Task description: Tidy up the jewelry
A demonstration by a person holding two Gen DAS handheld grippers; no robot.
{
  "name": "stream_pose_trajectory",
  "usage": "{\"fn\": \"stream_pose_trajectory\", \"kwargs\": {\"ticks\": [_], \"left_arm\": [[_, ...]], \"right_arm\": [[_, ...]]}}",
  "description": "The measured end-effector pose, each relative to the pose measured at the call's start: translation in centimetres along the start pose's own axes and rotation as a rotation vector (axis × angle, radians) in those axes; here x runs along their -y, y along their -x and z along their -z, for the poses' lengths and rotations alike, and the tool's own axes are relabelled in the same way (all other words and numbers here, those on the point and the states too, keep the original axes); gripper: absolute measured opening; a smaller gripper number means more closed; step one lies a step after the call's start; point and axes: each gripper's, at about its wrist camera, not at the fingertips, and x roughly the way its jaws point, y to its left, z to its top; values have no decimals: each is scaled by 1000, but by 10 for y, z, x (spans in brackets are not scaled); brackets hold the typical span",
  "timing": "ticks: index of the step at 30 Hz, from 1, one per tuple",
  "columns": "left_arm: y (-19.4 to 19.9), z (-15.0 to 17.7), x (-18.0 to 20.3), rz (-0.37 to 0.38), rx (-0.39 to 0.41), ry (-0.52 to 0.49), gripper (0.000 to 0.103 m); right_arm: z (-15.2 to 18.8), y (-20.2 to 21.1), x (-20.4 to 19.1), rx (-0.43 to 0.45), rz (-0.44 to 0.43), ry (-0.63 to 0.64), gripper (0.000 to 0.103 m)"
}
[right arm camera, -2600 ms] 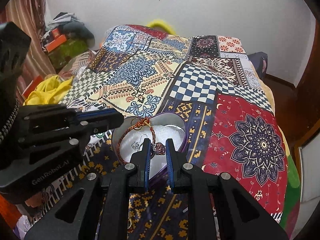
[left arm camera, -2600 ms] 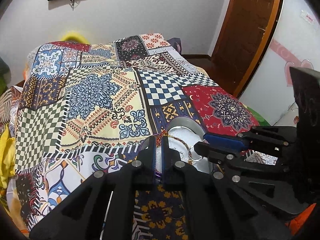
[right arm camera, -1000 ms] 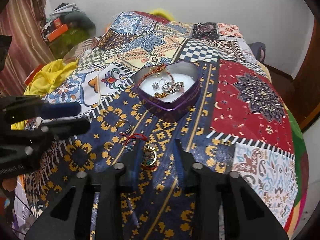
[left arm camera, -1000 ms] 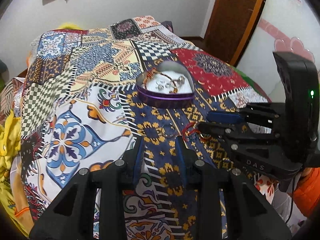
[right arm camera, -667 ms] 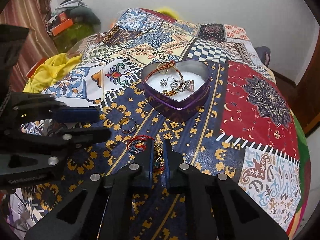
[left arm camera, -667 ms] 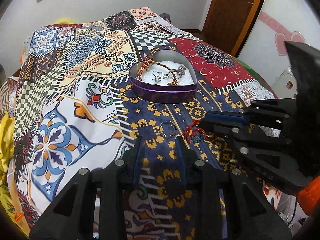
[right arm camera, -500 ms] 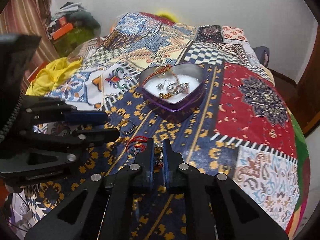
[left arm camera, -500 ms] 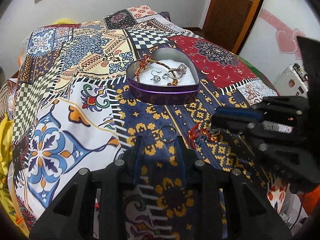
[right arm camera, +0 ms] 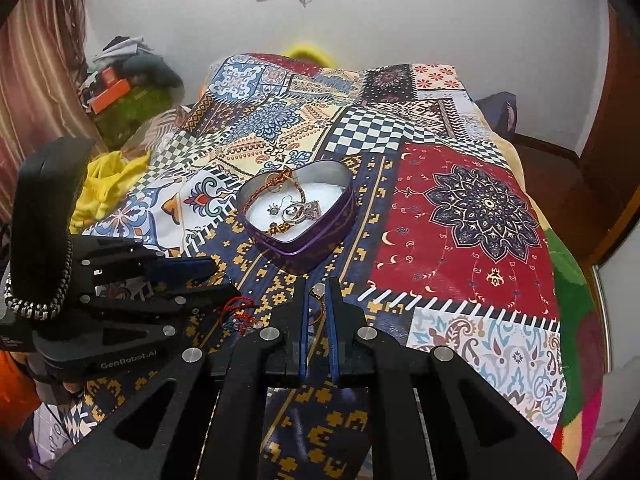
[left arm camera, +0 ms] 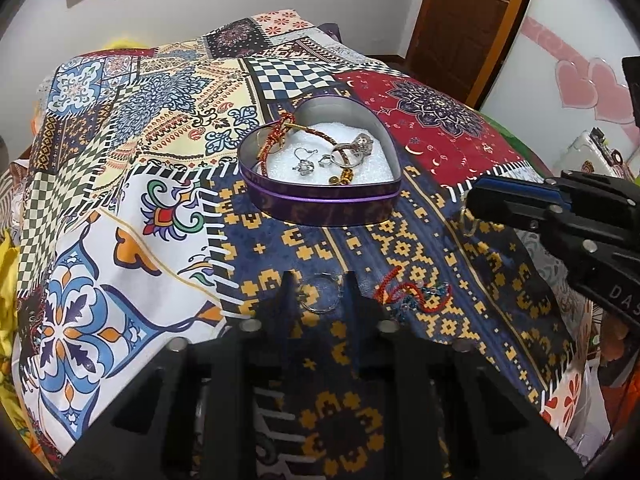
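R gripper [right arm camera: 316,300] had its jaws pinched on a small ring [right arm camera: 317,305], lifted just short of the heart-shaped tin [right arm camera: 320,236]. L gripper [left arm camera: 319,292] sat w/ jaws apart either side of a silver hoop [left arm camera: 321,298] lying on the patchwork bedspread [left arm camera: 120,208]; red bead bracelet [left arm camera: 416,294] lay just beside it. Tin held more jewelry.

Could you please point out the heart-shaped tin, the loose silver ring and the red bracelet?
heart-shaped tin [left arm camera: 320,199]: left wrist view, purple front wall.
loose silver ring [left arm camera: 319,309]: left wrist view, near rim.
red bracelet [left arm camera: 434,307]: left wrist view, red cord.
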Motion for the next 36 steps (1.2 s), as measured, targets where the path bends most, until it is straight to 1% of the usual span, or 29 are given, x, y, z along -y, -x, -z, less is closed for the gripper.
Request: {"fn": "stream_pose_trajectory", "kwargs": {"ticks": [5, 10, 17, 24, 30, 36], "left_arm": [[6, 0, 1, -16, 15, -5, 21], [23, -6, -2, -13, 58, 8, 21], [51, -28, -6, -8, 148, 24, 21], [66, -50, -12, 1, 218, 45, 21], [63, -64, -17, -3, 236, 58, 21], [48, -69, -22, 2, 215, 70, 21]], "right_arm": [[-3, 3, 3, 16, -2, -11, 7], [-13, 9, 4, 46, 0, -17, 7], [-33, 16, 3, 96, 3, -12, 7], [-54, 16, 1, 138, 2, 0, 7], [-72, 5, 4, 155, 3, -13, 7], [-79, -13, 7, 119, -11, -23, 7]]}}
